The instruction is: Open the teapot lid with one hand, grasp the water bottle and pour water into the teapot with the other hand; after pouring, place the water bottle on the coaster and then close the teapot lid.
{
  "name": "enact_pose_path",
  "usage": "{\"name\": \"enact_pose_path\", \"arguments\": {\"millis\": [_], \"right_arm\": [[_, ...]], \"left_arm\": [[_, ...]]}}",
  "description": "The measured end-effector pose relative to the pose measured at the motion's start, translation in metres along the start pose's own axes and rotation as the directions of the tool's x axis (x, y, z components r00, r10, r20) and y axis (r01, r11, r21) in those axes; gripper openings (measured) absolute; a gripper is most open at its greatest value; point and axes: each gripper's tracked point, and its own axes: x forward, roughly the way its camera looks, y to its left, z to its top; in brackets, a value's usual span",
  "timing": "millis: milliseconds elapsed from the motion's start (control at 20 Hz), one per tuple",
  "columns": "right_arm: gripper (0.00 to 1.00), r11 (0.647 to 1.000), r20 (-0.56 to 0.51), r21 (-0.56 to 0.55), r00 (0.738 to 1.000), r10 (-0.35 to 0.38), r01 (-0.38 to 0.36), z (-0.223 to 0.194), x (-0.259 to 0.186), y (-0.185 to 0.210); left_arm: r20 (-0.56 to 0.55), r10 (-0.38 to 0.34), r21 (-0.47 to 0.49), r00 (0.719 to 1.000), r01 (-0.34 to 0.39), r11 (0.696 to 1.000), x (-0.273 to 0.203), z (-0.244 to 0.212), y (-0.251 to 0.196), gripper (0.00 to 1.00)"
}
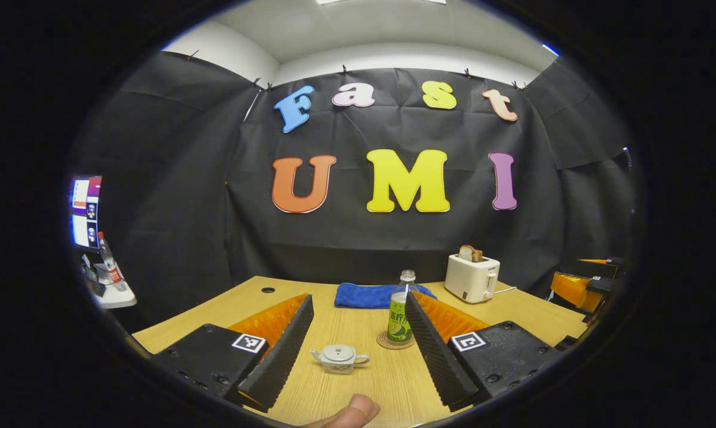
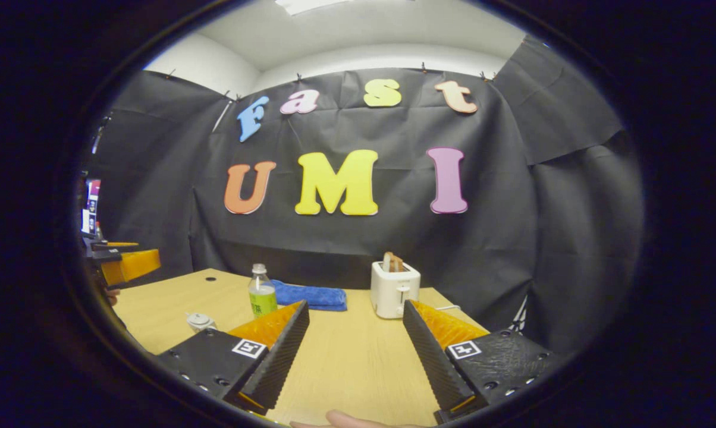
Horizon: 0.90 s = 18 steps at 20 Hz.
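Black cloth wall (image 1: 173,196), wooden table (image 1: 346,324), white ceiling (image 1: 358,30).

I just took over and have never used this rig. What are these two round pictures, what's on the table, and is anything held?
Each picture comes from a camera riding on a hand-held pair of tongs, looking along its two fingers. In the left gripper view, the left tongs are open with nothing held; ahead are the small teapot, lid on, and the water bottle standing on the coaster. Behind lie a blue cloth and a toaster. In the right gripper view, the right tongs are open over bare wooden table, also holding nothing.
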Motion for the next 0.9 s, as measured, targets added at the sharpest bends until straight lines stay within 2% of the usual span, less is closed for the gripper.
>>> {"name": "enact_pose_path", "arguments": {"millis": [100, 200, 400, 600, 650, 750, 900], "right_arm": [[0.95, 1.000, -0.007, 0.022, 1.000, 0.016, -0.016, 0.010, -0.015, 0.009], [0.95, 0.999, -0.014, 0.029, 0.999, 0.034, -0.034, 0.013, -0.026, 0.015], [0.95, 0.999, -0.038, -0.019, 0.998, -0.047, 0.046, 0.001, -0.032, 0.009], [0.92, 0.997, -0.081, -0.067, 0.997, 0.020, -0.025, -0.014, -0.039, 0.028], [0.95, 0.997, -0.068, -0.073, 0.997, 0.027, -0.032, -0.009, -0.038, 0.027], [0.95, 0.997, -0.050, -0.076, 0.999, 0.001, -0.004, -0.006, -0.035, 0.017], [0.95, 0.998, -0.077, -0.053, 0.996, 0.036, -0.040, -0.012, -0.035, 0.024]], "left_arm": [[0.011, 0.028, 0.016, 1.000, -0.028, 0.999, -0.017, 0.012, 0.007, 0.97], [0.007, -0.010, 0.022, 1.000, 0.010, 1.000, -0.033, 0.014, -0.002, 0.97], [0.000, -0.055, 0.023, 0.998, 0.055, 0.998, -0.045, 0.014, -0.007, 0.97], [-0.013, -0.054, 0.042, 0.998, 0.055, 0.998, -0.043, 0.006, -0.007, 0.97], [-0.010, -0.049, 0.039, 0.999, 0.049, 0.998, -0.040, 0.006, -0.007, 0.97], [-0.018, -0.059, 0.030, 0.998, 0.059, 0.998, -0.038, 0.000, -0.015, 0.97], [-0.027, -0.034, 0.070, 0.999, 0.036, 0.997, -0.029, -0.007, -0.013, 0.97]]}}
